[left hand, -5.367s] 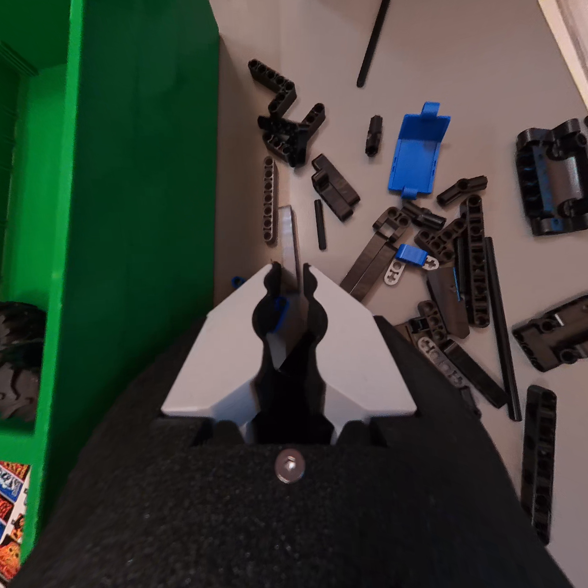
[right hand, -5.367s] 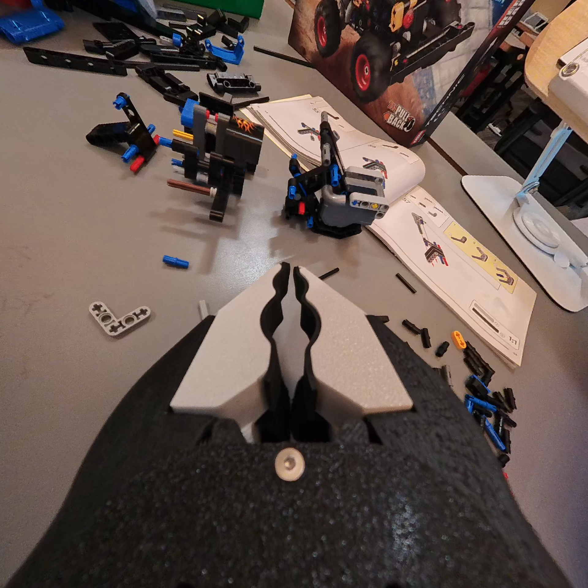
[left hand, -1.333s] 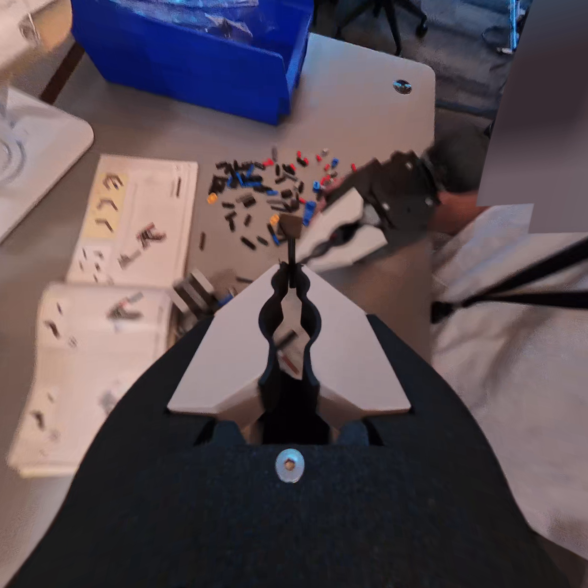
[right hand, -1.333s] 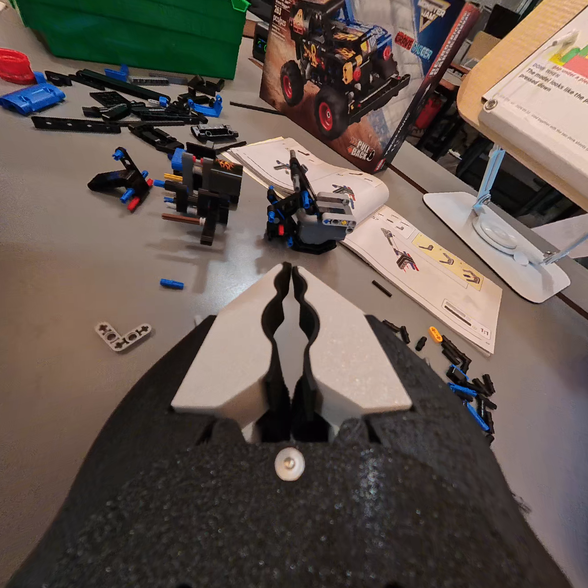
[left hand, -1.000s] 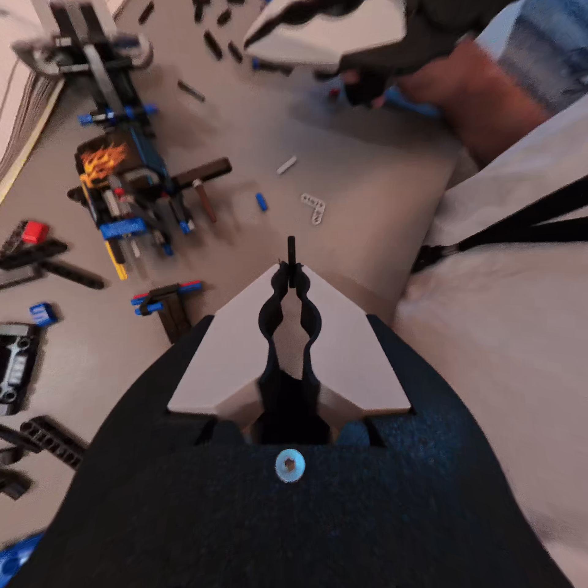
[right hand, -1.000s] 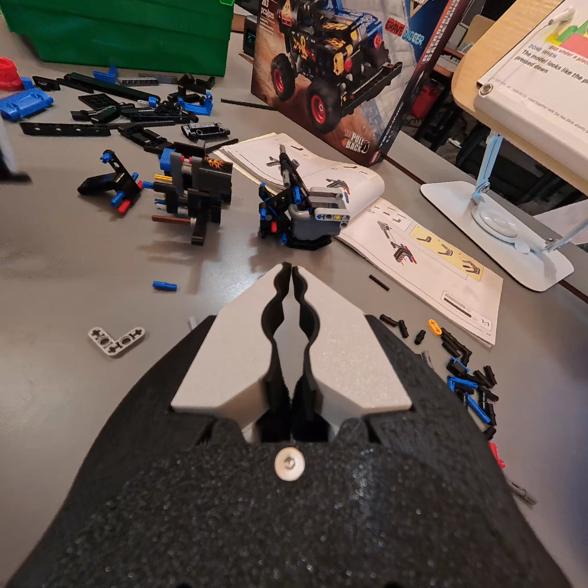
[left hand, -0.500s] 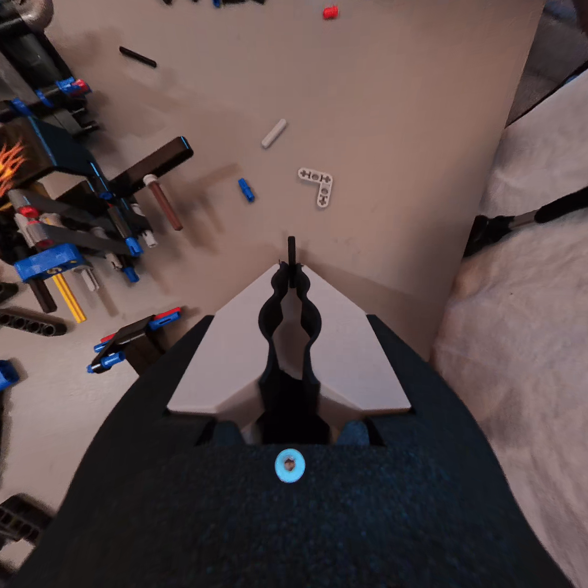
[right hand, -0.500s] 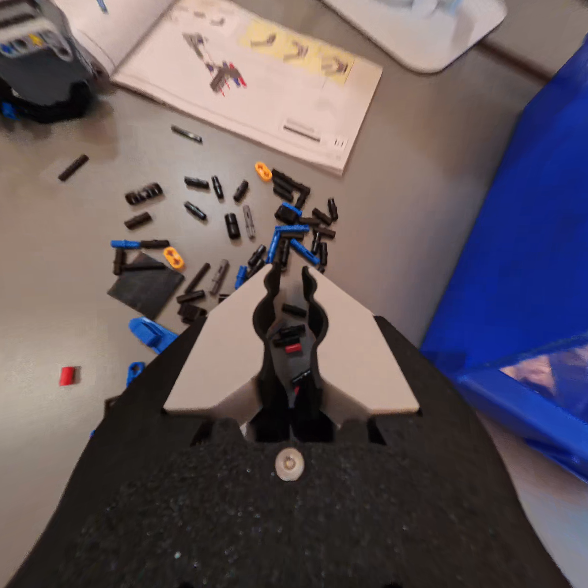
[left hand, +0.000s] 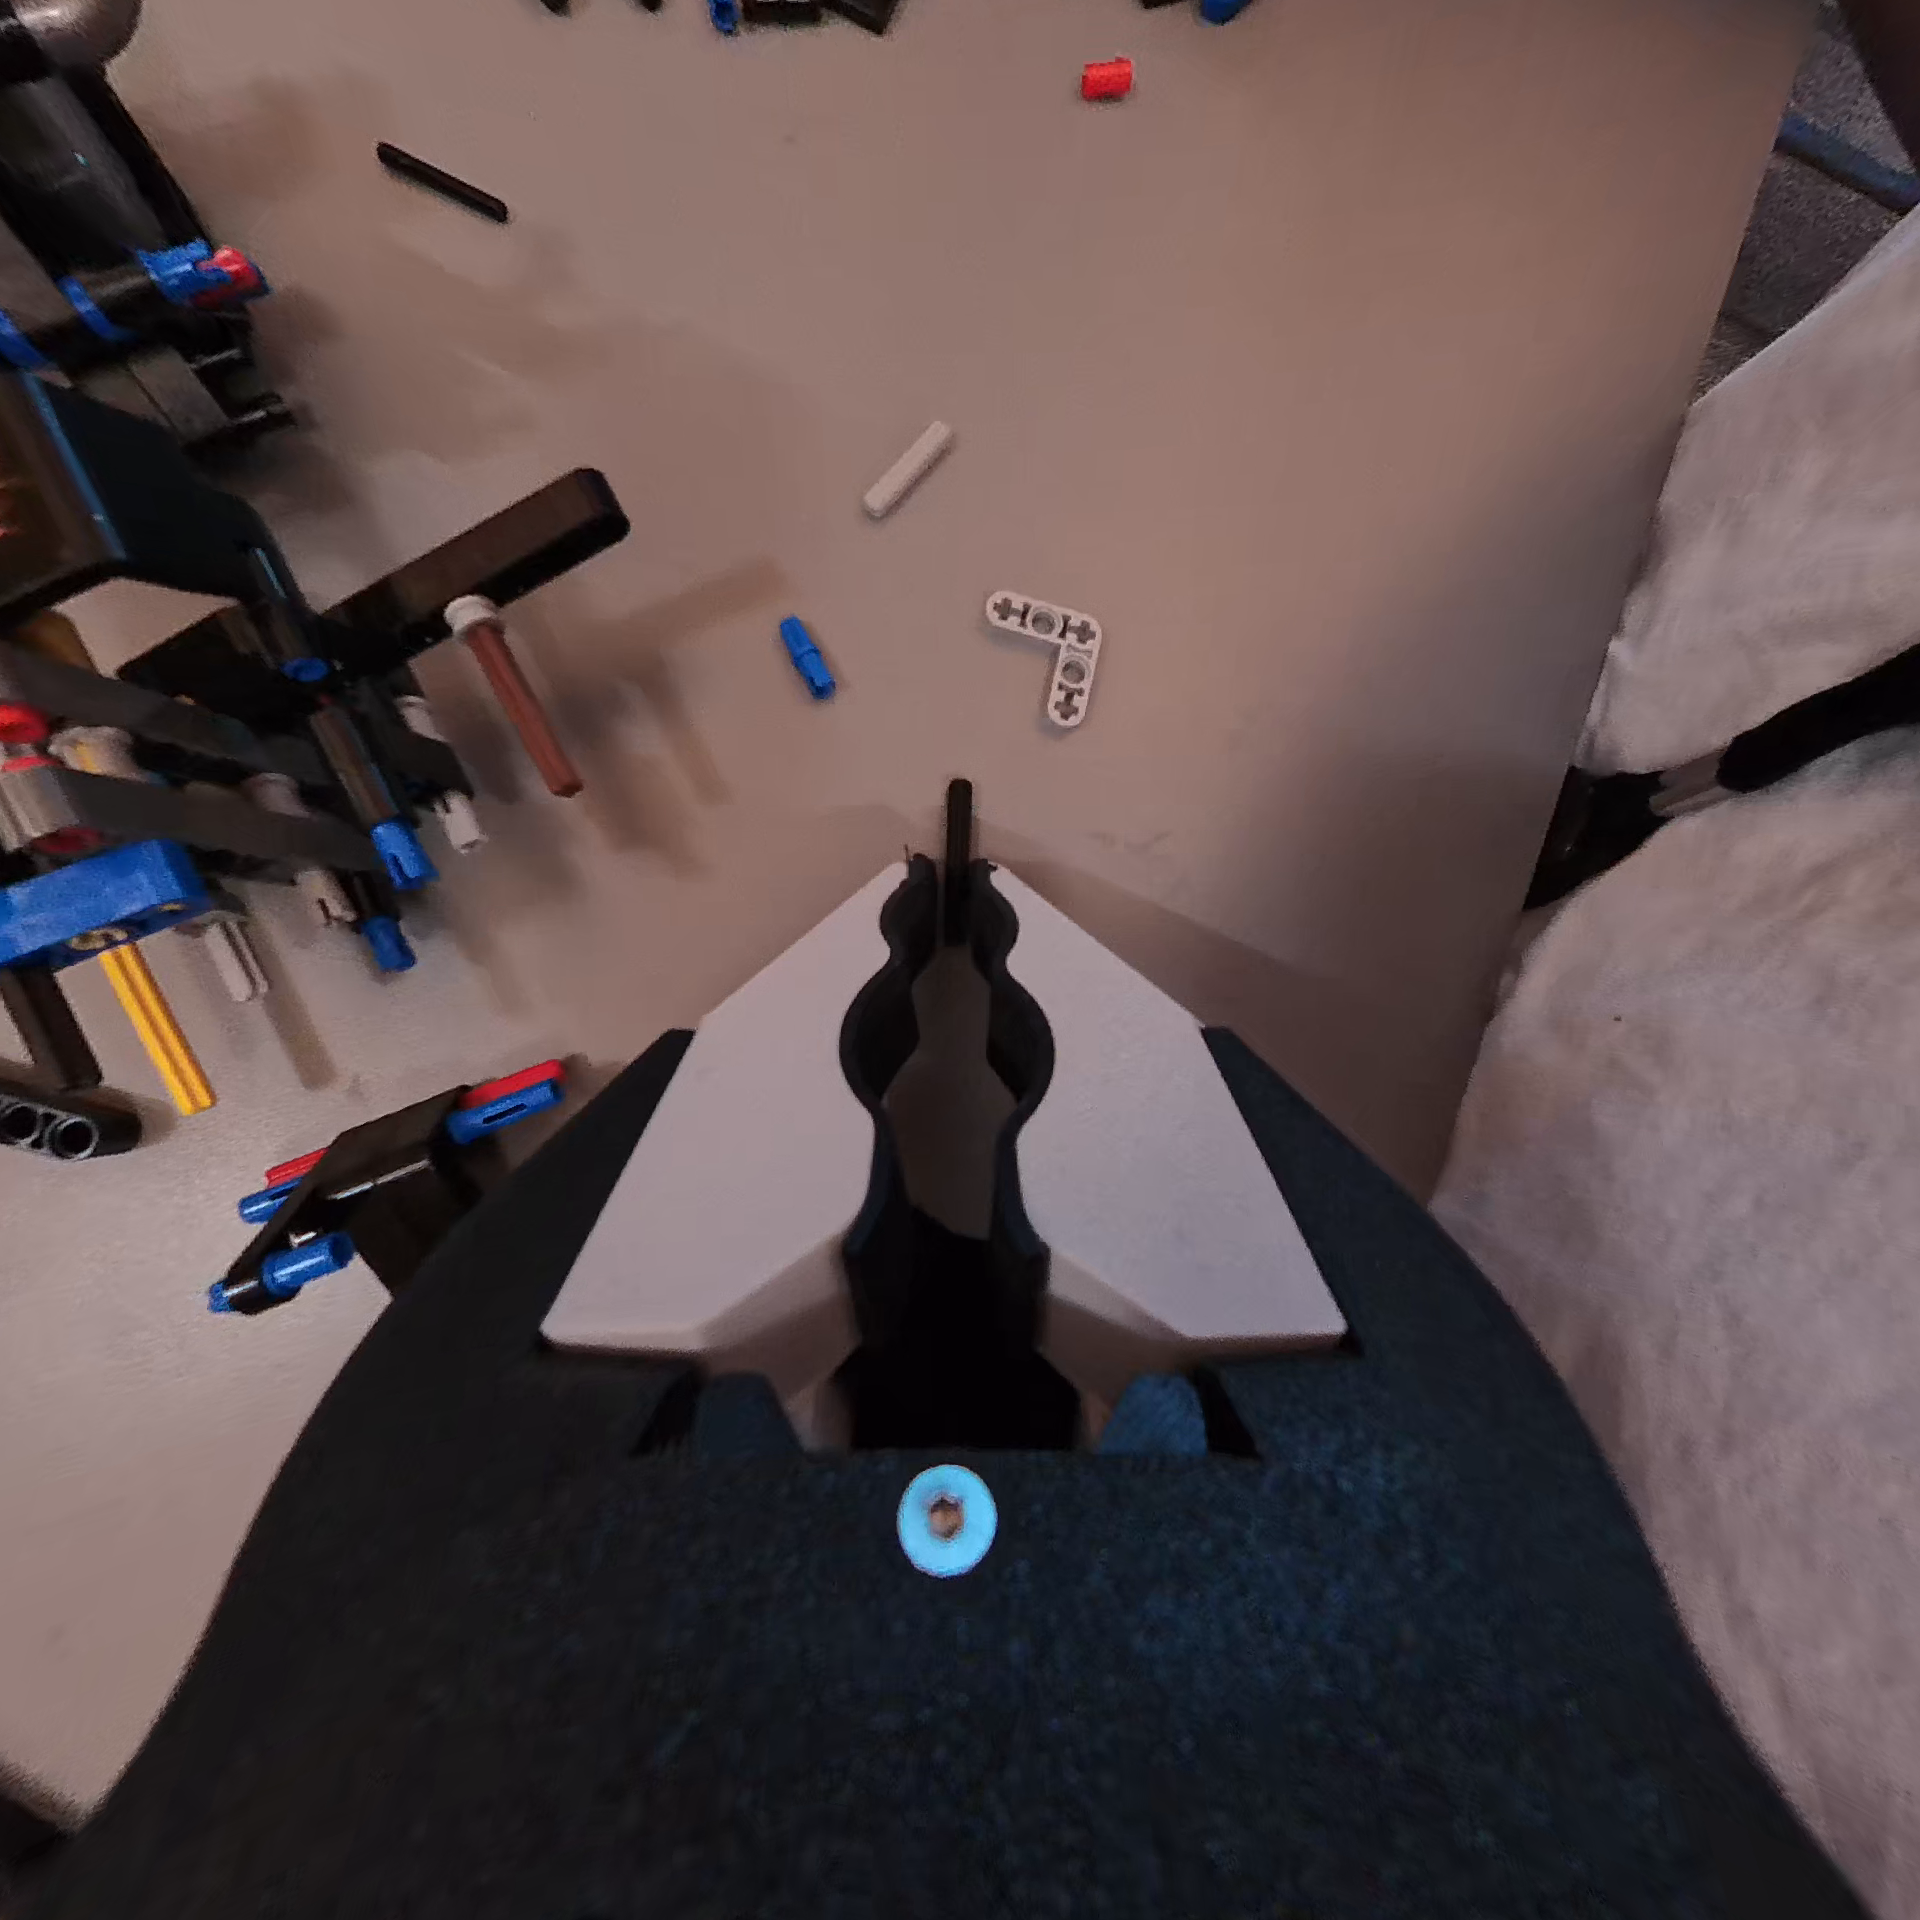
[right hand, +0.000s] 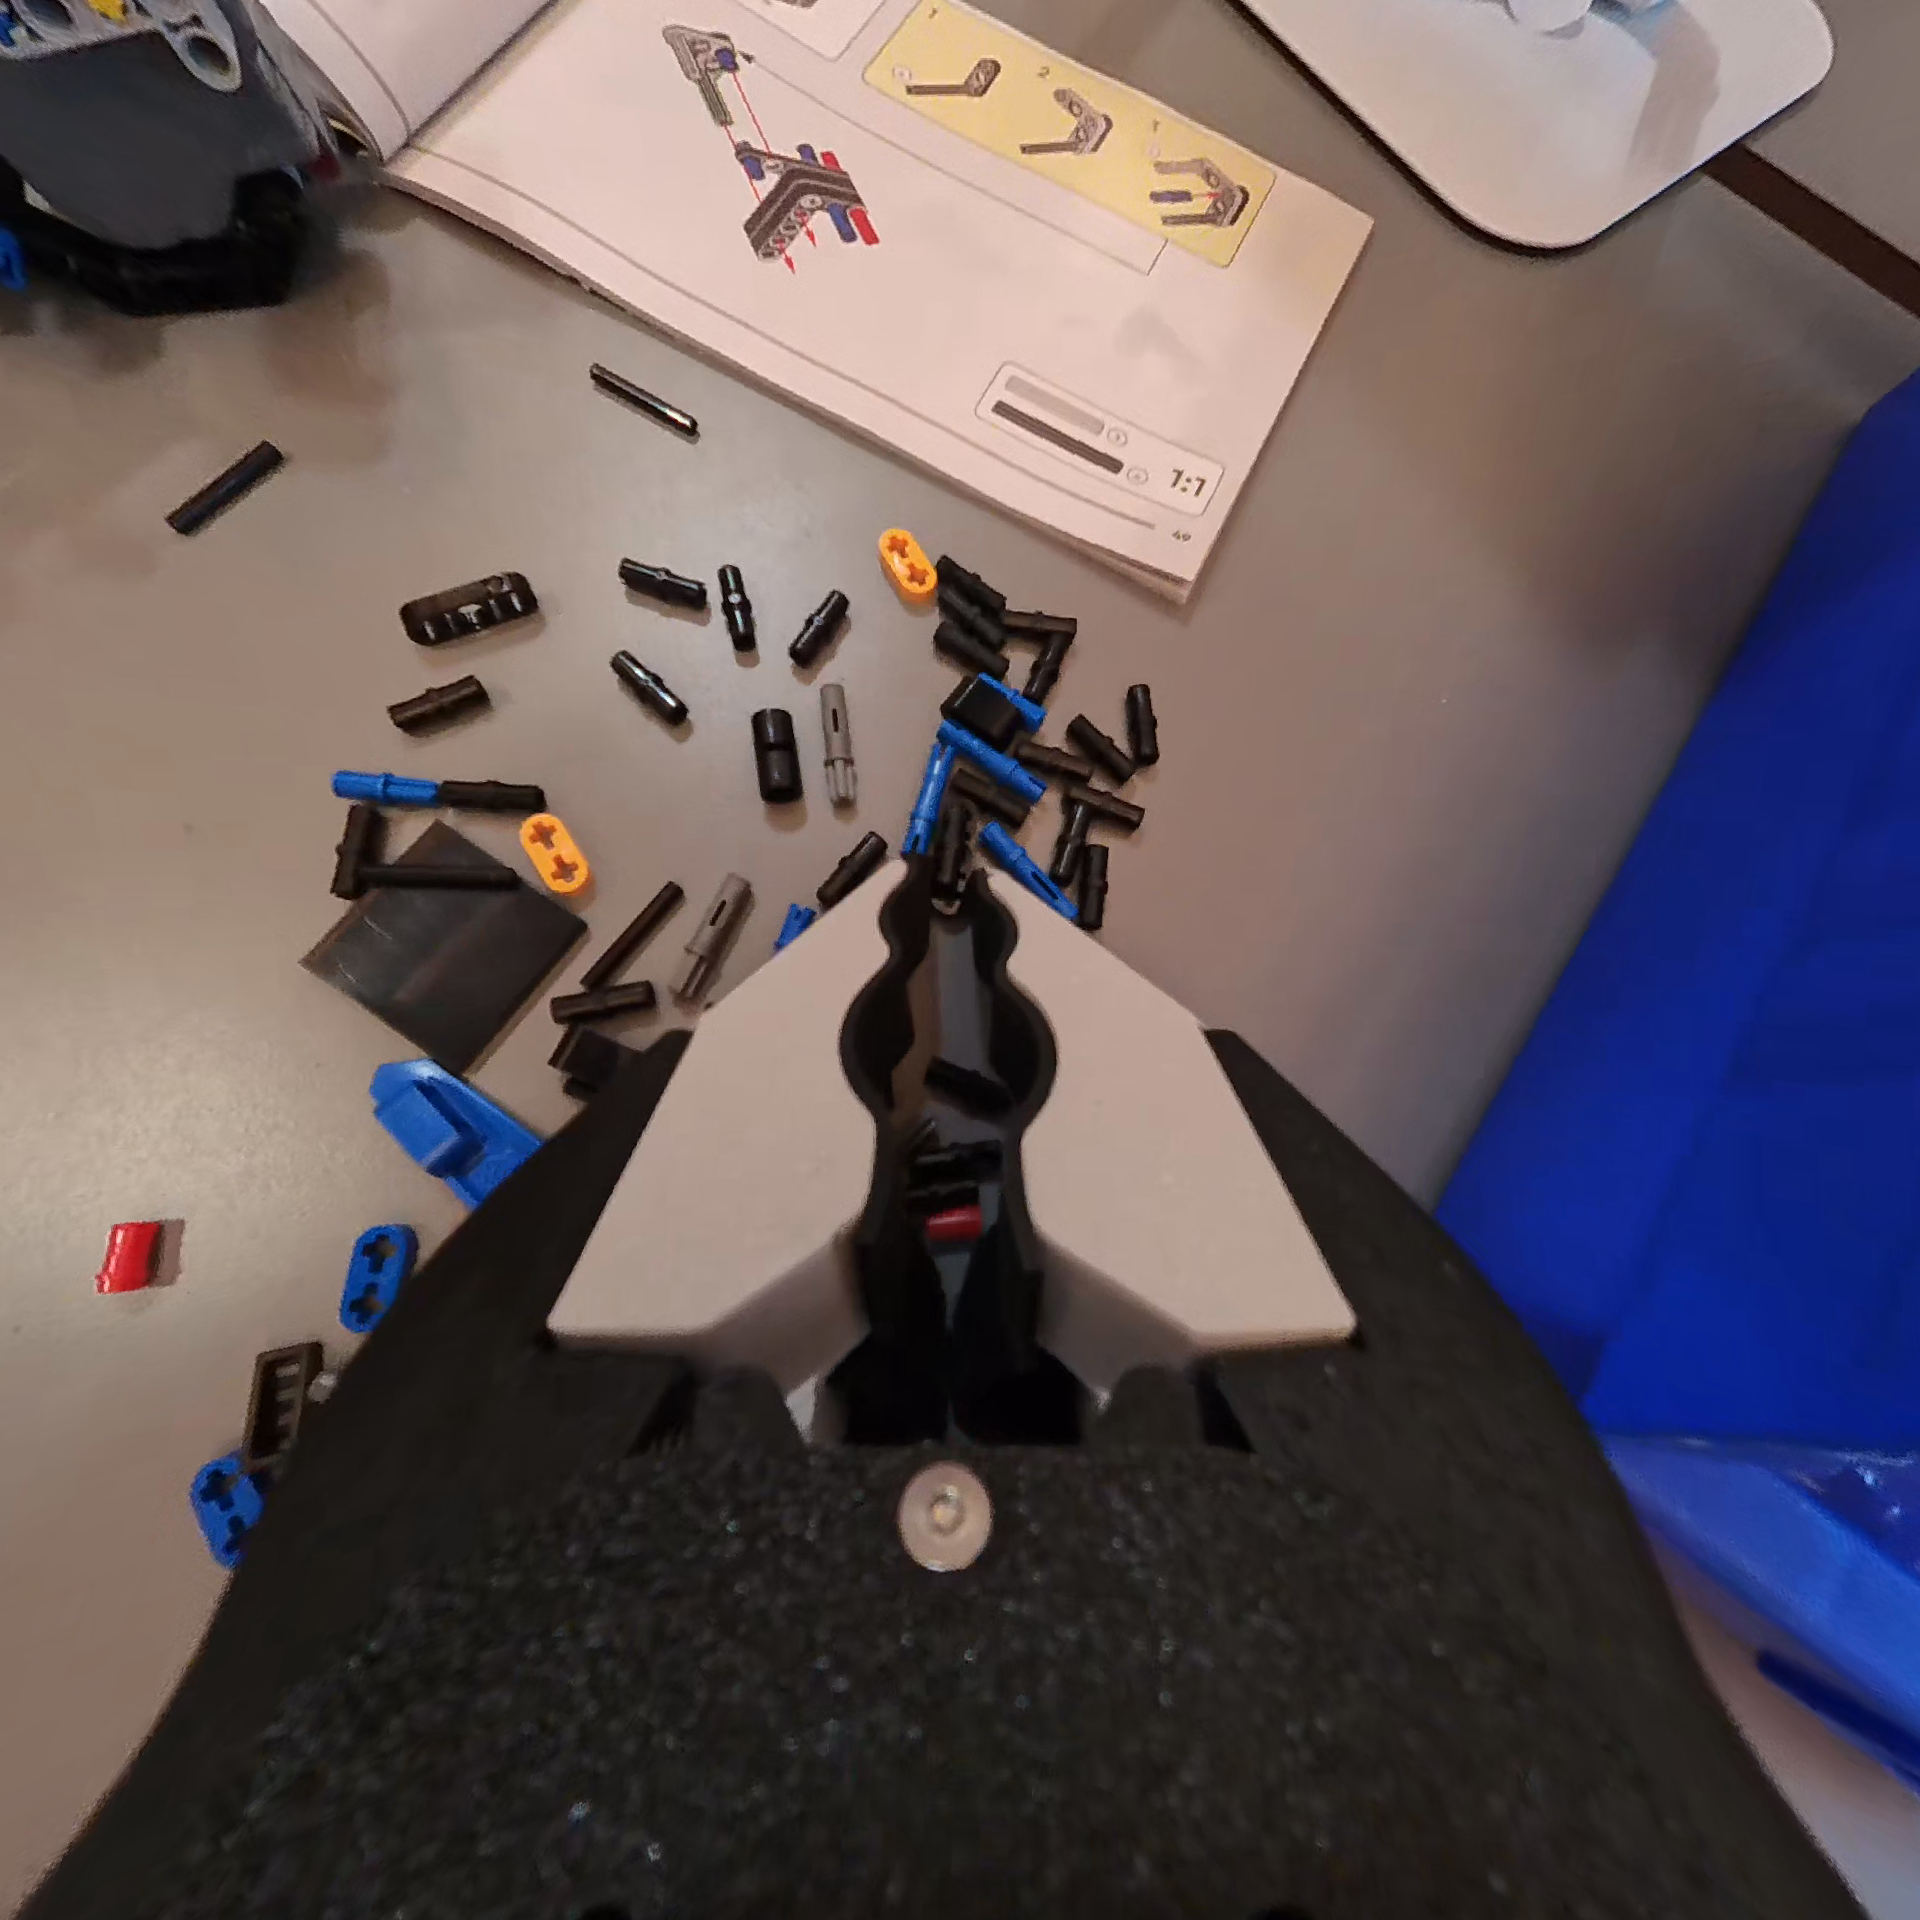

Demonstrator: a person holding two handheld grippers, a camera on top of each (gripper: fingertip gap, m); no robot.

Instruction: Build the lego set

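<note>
- Over the table (left hand: pixel 1299 343), left gripper (left hand: pixel 951 878) pinches a thin black axle (left hand: pixel 958 831).
- Right gripper (right hand: pixel 945 883), jaws slightly parted, empty, hovers above scattered ribbed pins (right hand: pixel 1039 748).

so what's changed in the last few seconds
The left tongs left the parts by the green bin, picked up a black axle and carried it over by the grey L-piece. The right tongs swung down from the models to the pin pile and have opened slightly. The loose parts lie unmoved.
</note>
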